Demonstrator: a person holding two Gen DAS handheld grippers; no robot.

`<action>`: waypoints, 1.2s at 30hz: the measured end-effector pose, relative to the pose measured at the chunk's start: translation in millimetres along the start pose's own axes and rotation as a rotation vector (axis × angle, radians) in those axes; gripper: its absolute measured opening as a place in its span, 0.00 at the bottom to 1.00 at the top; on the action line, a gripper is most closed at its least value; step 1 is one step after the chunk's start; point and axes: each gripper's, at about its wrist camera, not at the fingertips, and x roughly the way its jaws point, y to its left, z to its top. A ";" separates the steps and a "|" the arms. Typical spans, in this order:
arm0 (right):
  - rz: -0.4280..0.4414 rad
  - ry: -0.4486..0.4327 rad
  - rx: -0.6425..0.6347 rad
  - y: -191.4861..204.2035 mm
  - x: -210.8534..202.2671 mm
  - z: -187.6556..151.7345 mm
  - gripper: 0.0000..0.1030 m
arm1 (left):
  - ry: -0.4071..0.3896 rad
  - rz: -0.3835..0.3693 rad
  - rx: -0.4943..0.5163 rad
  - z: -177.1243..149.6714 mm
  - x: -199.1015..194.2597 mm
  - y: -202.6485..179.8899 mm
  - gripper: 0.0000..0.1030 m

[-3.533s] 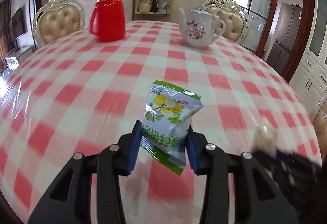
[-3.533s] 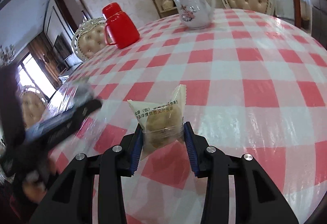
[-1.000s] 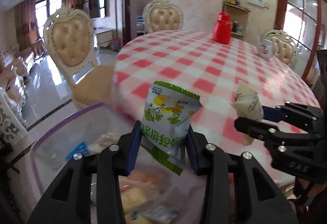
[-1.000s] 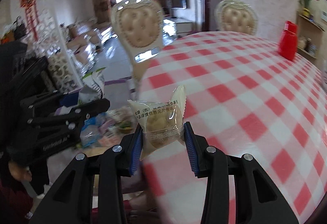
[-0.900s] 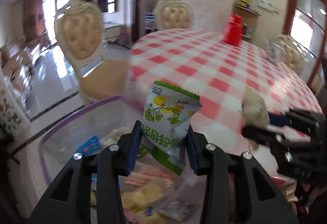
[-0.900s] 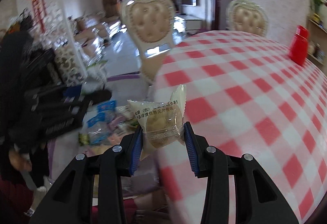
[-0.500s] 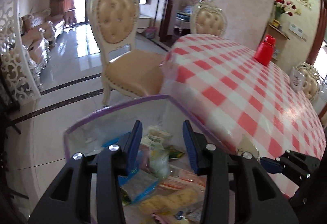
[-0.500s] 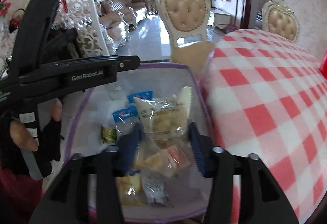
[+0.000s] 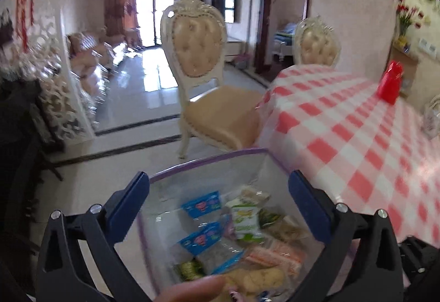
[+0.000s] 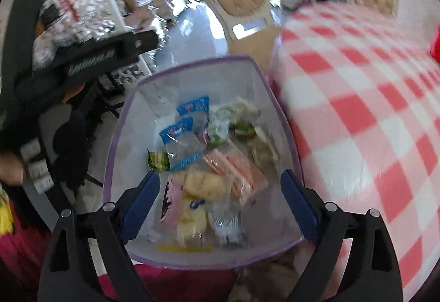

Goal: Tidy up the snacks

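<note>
both grippers are hanging over the clear snack bin [image 10: 129,98] with the purple rim, which is sitting low just beside the checked counter [image 10: 371,98]. the left gripper [image 9: 218,197] is showing its fingers spread wide with nothing between them, and the right gripper [image 10: 220,193] is the same — fingers apart, empty. the snacks are lying loose inside the bin: blue packets [image 10: 192,109], a green-and-white pouch [image 9: 244,222], an orange-striped wrapper [image 10: 239,169], pale pastries [image 10: 203,181]. judging by this, the drop-off step is finishing. to do it well, lift both grippers straight up clear of the rim — fingers kept open — before swinging back toward the counter, so nothing is snagging the bin wall or dragging a wrapper out.
</note>
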 end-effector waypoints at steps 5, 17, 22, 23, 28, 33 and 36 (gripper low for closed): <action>-0.122 0.070 0.055 -9.2 10.5 2.1 0.84 | 0.114 -0.053 0.001 -6.1 19.1 -4.2 0.98; -0.189 0.174 0.101 -25.3 37.9 -2.8 0.84 | 0.307 -0.103 0.060 -37.2 57.0 -32.7 0.98; -0.166 0.151 0.095 -23.1 33.0 -3.0 0.84 | 0.312 -0.097 0.063 -38.9 56.6 -34.0 0.98; -0.163 0.147 0.092 -21.5 32.3 -2.0 0.84 | 0.312 -0.093 0.061 -38.5 56.7 -33.2 0.98; -0.154 0.137 0.071 -16.2 30.3 -0.9 0.84 | 0.320 -0.082 0.058 -38.0 59.5 -30.4 0.98; -0.149 0.140 0.071 -15.6 30.9 -1.9 0.84 | 0.323 -0.082 0.065 -38.4 59.9 -31.5 0.98; -0.146 0.142 0.065 -13.7 31.8 -2.4 0.84 | 0.324 -0.082 0.064 -38.4 60.2 -31.4 0.98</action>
